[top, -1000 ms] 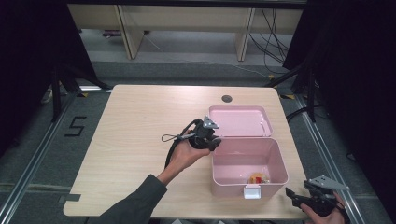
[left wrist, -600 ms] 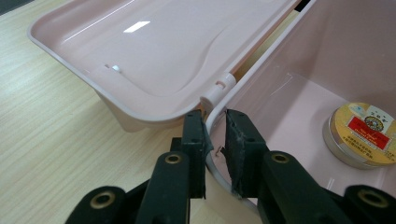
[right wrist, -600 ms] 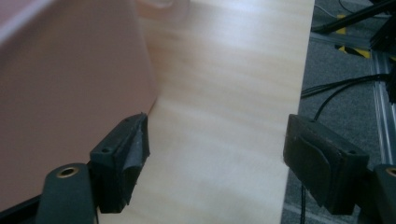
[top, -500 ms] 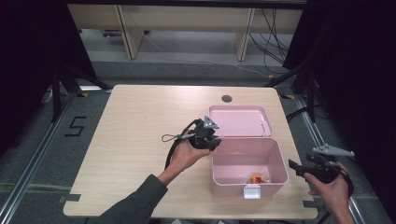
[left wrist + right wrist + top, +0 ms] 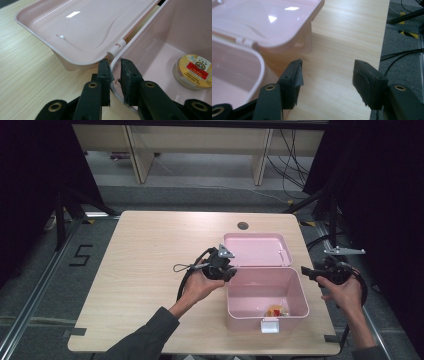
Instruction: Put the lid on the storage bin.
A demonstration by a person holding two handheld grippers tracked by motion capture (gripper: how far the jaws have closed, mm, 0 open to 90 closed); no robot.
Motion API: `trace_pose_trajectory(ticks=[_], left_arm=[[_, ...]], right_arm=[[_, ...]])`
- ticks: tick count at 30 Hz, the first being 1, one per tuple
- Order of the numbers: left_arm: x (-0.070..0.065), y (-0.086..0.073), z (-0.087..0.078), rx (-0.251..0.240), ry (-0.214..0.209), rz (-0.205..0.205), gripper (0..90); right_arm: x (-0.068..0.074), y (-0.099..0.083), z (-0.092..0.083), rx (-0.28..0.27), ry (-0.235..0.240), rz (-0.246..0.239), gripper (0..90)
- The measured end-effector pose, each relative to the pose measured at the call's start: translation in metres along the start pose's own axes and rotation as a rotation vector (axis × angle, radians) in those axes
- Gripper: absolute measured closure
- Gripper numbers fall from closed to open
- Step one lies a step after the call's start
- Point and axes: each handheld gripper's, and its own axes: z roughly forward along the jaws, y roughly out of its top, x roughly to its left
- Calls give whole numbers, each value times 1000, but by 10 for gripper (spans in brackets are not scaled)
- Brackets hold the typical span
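A person is sitting at a light wooden table [image 5: 145,270], holding 2 hand-held grippers beside an open pink plastic box [image 5: 265,292]. The box is lying near the table's right edge, its lid [image 5: 256,249] folded back flat behind it on the far side.

The left gripper [image 5: 226,270] is pinching the box's rim [image 5: 115,58] at the back left corner, just beside the hinge; in the left gripper view its 2 black jaws are sitting almost closed, 1 on each side of the thin wall. The right gripper [image 5: 311,272] is hovering just off the box's right side, over the table edge. In the right gripper view its jaws are standing wide apart and holding nothing, with bare tabletop between them.

Inside the box, a small round tin [image 5: 193,71] with a gold and red label is lying on the floor, near the front wall where the white latch [image 5: 270,325] is hanging.

Judging by the layout, the box is already open and steadied, and the tin is not yet being touched; what is left is probably reaching in for it or closing the lid.
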Motion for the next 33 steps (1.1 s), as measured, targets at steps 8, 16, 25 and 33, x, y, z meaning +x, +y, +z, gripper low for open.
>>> trace_pose_trajectory(ticks=[8, 16, 25, 33], left_arm=[[0, 0, 0, -1, -1, 2, 777], [0, -1, 0, -3, -1, 1, 777], [0, -1, 0, -4, -1, 6, 777], [0, 0, 0, -4, 0, 8, 777]], right_arm=[[3, 34, 9, 42, -1, -11, 501], [9, 62, 22, 51, -16, -23, 578], [14, 78, 43, 88, -27, -22, 633], [16, 90, 61, 137, -47, -13, 668]])
